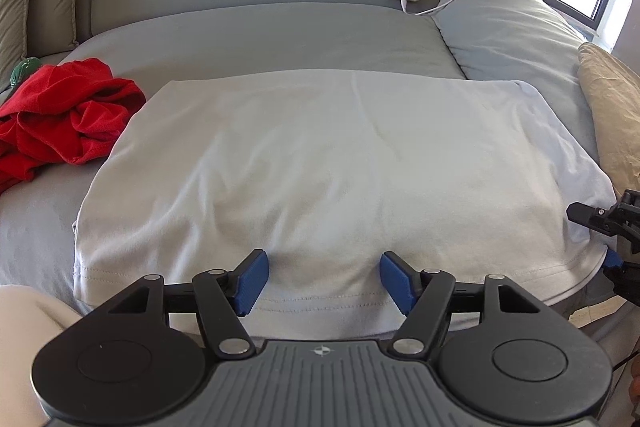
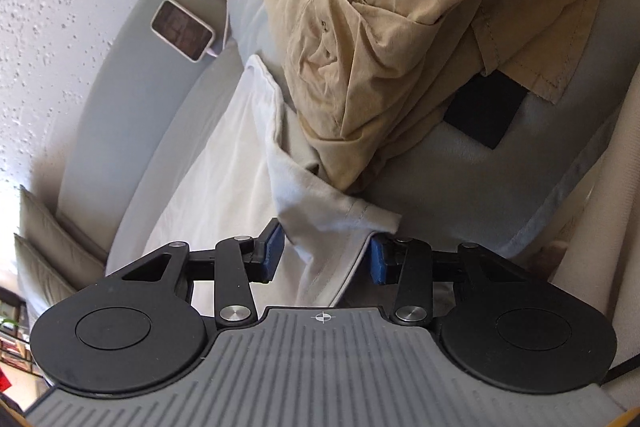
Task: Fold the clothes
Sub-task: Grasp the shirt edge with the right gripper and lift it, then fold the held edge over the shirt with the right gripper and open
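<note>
The white shirt (image 1: 320, 163) is spread on the bed (image 1: 248, 35) ahead of the open left tongs (image 1: 324, 277), while its corner is bracketed, ungripped, between the open right tongs (image 2: 326, 255), presumably for folding.

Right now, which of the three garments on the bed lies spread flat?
The white t-shirt, in front of both grippers. The red garment and the tan garment are crumpled.

White shirt (image 1: 328, 163), red garment (image 1: 60, 115), tan trousers (image 2: 400, 19), blue-padded claws.
</note>
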The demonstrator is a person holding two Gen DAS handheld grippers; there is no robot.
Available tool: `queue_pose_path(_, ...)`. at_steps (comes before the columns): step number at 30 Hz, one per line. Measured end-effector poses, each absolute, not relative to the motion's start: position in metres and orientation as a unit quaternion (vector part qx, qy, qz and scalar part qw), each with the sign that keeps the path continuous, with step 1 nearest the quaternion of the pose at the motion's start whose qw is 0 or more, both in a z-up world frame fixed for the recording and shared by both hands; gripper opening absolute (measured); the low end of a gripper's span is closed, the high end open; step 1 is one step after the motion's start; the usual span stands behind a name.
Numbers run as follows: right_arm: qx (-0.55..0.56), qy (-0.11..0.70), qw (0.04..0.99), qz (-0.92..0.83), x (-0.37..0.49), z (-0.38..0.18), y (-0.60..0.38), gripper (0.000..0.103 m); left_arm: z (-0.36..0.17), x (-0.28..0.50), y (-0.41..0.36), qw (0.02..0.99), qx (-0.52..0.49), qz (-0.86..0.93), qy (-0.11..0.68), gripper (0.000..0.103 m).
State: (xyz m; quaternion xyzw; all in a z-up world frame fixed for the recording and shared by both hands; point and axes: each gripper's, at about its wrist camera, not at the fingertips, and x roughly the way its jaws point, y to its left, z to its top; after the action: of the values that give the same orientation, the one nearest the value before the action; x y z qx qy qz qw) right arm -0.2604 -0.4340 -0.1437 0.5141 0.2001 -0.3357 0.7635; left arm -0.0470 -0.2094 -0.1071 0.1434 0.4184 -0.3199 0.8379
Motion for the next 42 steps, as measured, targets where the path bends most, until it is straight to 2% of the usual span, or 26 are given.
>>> queue_pose_path(5, 0.494, 0.184, 0.779, -0.339, -0.255, -0.154, -0.437, 0.048, -0.107, -0.047, -0.21, 0.837, 0.142, -0.322, 0.42, 0.066)
queue_pose_path(7, 0.491, 0.182, 0.78, -0.343, -0.256, -0.157, -0.44, 0.04, -0.108, -0.047, -0.21, 0.836, 0.143, -0.323, 0.419, 0.066)
queue_pose_path(9, 0.493, 0.186, 0.777, -0.345, -0.258, -0.156, -0.442, 0.021, -0.108, -0.047, -0.21, 0.835, 0.143, -0.324, 0.42, 0.066)
queue_pose_path(10, 0.493, 0.189, 0.777, -0.343, -0.259, -0.154, -0.443, 0.015, -0.108, -0.046, -0.209, 0.835, 0.143, -0.325, 0.42, 0.066)
queue_pose_path(12, 0.485, 0.199, 0.78, -0.341, -0.256, -0.144, -0.442, 0.008, -0.107, -0.047, -0.21, 0.833, 0.147, -0.325, 0.422, 0.066)
queue_pose_path(21, 0.288, 0.265, 0.848, -0.357, -0.181, -0.057, -0.402, 0.006, -0.092, -0.038, -0.205, 0.829, 0.137, -0.317, 0.44, 0.063)
queue_pose_path(28, 0.126, 0.286, 0.906, -0.287, -0.111, -0.026, -0.327, 0.006, -0.049, 0.003, -0.131, 0.874, 0.053, -0.247, 0.416, 0.064)
queue_pose_path(33, 0.073, 0.3, 0.934, -0.179, -0.055, -0.033, -0.256, 0.006, -0.034, 0.03, -0.074, 0.898, 0.007, -0.171, 0.405, 0.064)
queue_pose_path(38, 0.033, 0.392, 0.912, -0.111, -0.013, -0.087, -0.202, 0.006, -0.037, 0.041, -0.041, 0.898, -0.024, -0.141, 0.417, 0.064)
queue_pose_path(42, 0.06, 0.382, 0.914, -0.125, -0.017, -0.089, -0.201, 0.006, -0.041, 0.043, -0.024, 0.897, -0.049, -0.127, 0.421, 0.064)
